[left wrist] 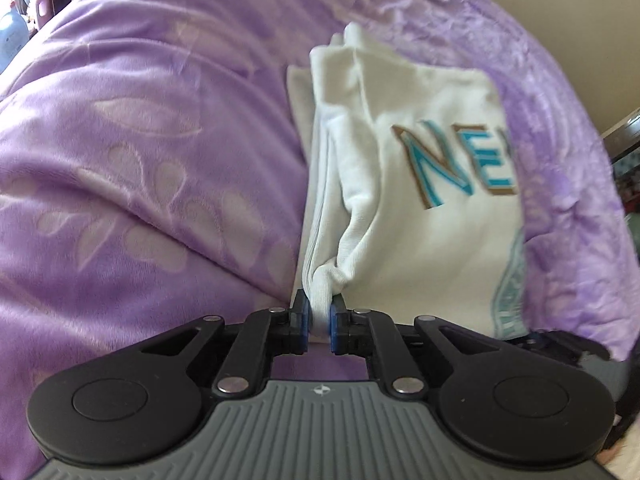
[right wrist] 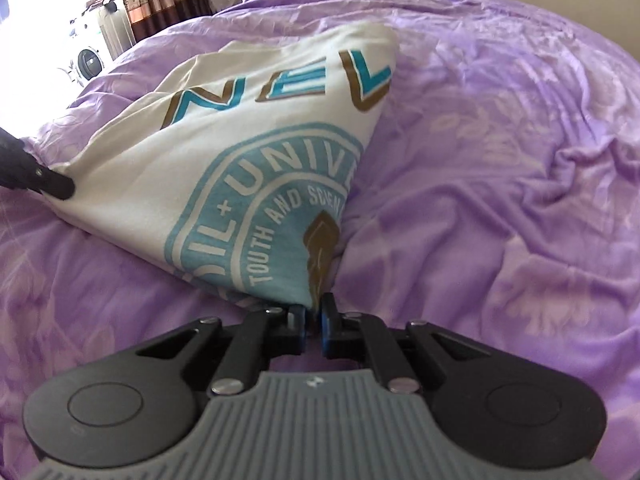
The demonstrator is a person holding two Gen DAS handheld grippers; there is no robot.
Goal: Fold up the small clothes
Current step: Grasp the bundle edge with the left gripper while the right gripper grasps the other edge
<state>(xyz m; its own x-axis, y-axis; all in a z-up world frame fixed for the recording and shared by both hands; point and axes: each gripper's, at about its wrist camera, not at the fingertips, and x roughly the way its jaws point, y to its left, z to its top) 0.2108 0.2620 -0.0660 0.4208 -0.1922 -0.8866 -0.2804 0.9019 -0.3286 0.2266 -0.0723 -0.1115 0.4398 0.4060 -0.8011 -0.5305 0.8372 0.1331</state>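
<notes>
Nearest the left wrist camera sat the grey ribbed body and black linkages of the left gripper [left wrist: 319, 320], its blue pads [left wrist: 304, 320] clenched on a bunched white corner of the folded t-shirt [left wrist: 420, 152]. From that pinch the shirt ran straight ahead and away from the claw, its long axis in line with the fingers, narrow folded layers stacked on the left edge and the printed face lying to the claw's right. The teal and brown letters [left wrist: 452, 160] read across that axis, and part of a teal emblem showed at the right, low beside the claw.

In the right wrist view the right gripper [right wrist: 315, 316] was likewise closed tight, grasping the shirt's near corner at the teal round emblem [right wrist: 256, 208]. From this claw the cloth fanned ahead and to the left, tapering to the pinch, with the large letters [right wrist: 280, 88] at its far end. The other gripper's black tip [right wrist: 52, 184] touched the shirt's left corner.

The shirt rested on a purple patterned bedspread [right wrist: 500, 160] that stretched out around both claws.
</notes>
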